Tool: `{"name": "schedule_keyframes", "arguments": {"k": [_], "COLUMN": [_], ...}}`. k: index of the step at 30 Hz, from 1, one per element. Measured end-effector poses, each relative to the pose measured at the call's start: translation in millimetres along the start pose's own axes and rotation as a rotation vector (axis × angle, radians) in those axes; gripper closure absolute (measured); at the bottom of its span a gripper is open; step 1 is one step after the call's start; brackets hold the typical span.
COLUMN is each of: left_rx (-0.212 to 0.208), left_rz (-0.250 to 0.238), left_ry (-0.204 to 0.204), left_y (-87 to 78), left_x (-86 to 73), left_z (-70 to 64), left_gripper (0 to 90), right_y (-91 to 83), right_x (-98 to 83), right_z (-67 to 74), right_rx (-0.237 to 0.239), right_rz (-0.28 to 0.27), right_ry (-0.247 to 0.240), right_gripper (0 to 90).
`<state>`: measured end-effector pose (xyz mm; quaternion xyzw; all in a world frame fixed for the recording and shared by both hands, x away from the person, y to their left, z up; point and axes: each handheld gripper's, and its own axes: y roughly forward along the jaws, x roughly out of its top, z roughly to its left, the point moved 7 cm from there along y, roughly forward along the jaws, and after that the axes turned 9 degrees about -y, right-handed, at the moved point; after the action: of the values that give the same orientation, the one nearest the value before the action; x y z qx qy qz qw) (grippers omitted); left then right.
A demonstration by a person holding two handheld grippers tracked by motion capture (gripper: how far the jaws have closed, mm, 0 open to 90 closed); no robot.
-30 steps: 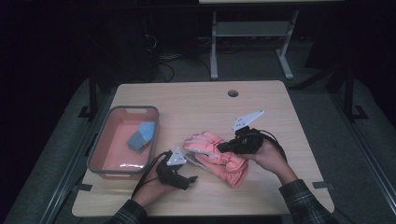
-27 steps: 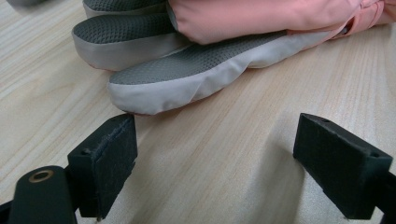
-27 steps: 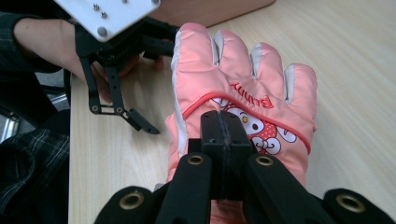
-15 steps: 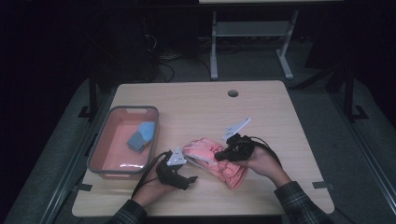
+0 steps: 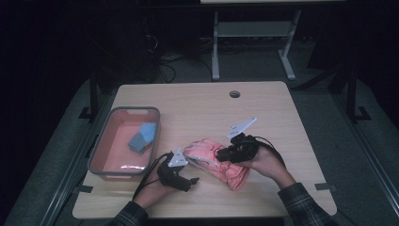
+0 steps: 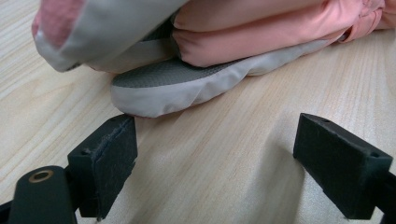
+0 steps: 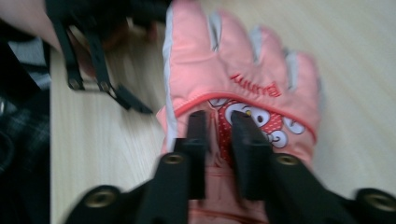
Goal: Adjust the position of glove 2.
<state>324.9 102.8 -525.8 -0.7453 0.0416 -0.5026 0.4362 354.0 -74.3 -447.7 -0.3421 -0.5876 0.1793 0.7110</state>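
Observation:
A pair of pink gloves [image 5: 214, 159] with grey palms lies stacked near the table's front edge. My right gripper [image 5: 225, 154] rests on top of the upper glove [image 7: 243, 70], by its cartoon patch. Its jaws have just been opening and stand narrowly apart, with a strip of glove fabric showing in the gap. My left gripper [image 5: 193, 180] lies low on the table [image 5: 197, 108] just left of the gloves. Its jaws are wide open around bare wood, short of the grey fingertips [image 6: 177, 88]. The left gripper [image 7: 107, 88] also shows in the right gripper view, beyond the glove.
A grey-rimmed pink basket [image 5: 101, 150] stands at the table's left with a blue object [image 5: 142, 136] inside. A cable hole [image 5: 234, 94] sits near the far edge. Dark floor and a white frame lie beyond the table.
The right hand has shifted a little leftward and down onto the gloves, and its grey plate now tilts lower. The left hand has stayed put.

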Motion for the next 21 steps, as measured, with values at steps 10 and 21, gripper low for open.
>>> {"name": "schedule_keyframes", "arguments": {"k": [10, 21], "left_rx": [0.037, 0.002], "left_rz": [0.052, 0.046], "left_ry": [-0.040, -0.059], "left_y": [-5.4, -22.7], "left_x": [-1.0, 6.9], "left_z": [-0.7, -13.8], "left_gripper": [13.7, 81.4], "right_y": [-40.0, -59.3], "right_x": [10.3, -46.7], "right_z": [-12.6, -46.4], "right_rx": [-0.082, -0.181], "right_rz": [-0.120, -0.094], "right_ry": [0.032, 0.147], "right_gripper": [70.8, 89.9]}}
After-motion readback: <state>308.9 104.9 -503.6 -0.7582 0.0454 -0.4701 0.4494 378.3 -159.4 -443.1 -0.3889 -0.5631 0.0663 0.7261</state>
